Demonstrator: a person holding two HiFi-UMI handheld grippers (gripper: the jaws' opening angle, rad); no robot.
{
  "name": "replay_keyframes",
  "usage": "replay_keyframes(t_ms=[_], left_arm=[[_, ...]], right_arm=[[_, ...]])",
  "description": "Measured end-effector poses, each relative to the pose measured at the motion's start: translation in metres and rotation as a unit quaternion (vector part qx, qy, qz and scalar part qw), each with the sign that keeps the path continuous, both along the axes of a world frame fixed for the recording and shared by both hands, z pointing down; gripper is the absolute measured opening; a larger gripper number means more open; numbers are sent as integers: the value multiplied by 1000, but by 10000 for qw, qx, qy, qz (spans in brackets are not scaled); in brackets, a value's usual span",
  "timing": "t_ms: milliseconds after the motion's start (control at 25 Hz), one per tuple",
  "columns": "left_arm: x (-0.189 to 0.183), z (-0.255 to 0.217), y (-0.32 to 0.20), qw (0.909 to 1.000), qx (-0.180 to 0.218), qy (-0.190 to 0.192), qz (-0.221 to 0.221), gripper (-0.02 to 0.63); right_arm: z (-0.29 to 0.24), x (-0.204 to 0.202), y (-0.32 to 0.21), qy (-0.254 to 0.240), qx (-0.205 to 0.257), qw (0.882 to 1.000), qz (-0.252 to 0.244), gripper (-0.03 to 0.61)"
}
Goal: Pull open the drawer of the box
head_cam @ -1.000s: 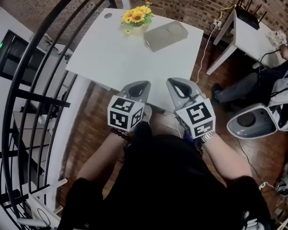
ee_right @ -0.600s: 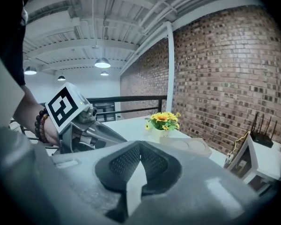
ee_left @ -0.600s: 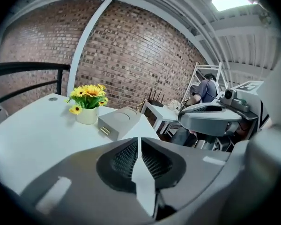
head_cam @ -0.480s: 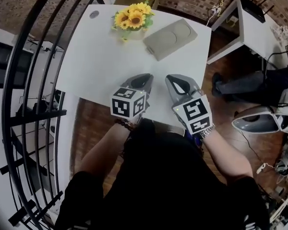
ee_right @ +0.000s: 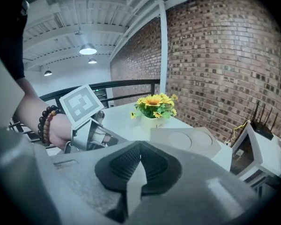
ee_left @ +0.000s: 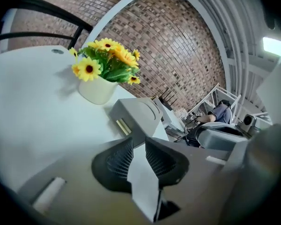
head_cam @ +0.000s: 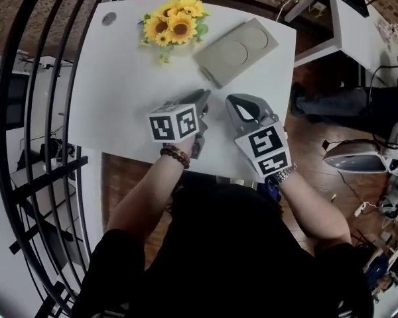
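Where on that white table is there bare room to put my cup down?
The widest bare patch is the left half of the table, between the sunflower pot, the cable hole and the left edge. A smaller one lies at the right front corner, before the box. The back is crowded: pot and box stand close.

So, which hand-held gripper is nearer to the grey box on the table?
Left. The left hand-held gripper, jaws just opening with nothing between them, sits just short of the near end of the grey box. The right hand-held gripper is beside it, a little farther back.
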State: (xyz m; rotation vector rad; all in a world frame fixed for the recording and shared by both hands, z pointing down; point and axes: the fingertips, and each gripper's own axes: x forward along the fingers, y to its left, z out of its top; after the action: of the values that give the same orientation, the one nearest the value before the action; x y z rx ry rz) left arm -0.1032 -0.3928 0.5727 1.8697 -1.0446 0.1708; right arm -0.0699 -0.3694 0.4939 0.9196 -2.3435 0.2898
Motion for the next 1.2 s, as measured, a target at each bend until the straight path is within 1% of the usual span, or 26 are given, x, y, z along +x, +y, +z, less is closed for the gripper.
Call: replay_keyframes(t_ms=[160, 400, 760, 840, 920, 1200], left_arm=[[1, 20, -15, 9988, -355, 324, -120, 104], [2, 40, -32, 9936, -779, 749, -337, 117], [8, 46, -42, 9820, -1066, 1484, -470, 108], [10, 45, -42, 9786, -1091, 1673, -498, 83], [10, 45, -42, 9782, -1076, 1708, -493, 72], [4, 46, -36, 9820, -1050, 1495, -480, 60]], right_arm=[[15, -5, -14, 95, -134, 9999, 52, -9], [26, -7, -28, 129, -289, 9994, 144, -9], [31, -4, -35, 92, -388, 9989, 237, -9], [31, -3, -35, 93, -391, 9989, 230, -9], [32, -3, -35, 99, -391, 9989, 218, -9], [29, -3, -30, 117, -348, 9992, 183, -9]])
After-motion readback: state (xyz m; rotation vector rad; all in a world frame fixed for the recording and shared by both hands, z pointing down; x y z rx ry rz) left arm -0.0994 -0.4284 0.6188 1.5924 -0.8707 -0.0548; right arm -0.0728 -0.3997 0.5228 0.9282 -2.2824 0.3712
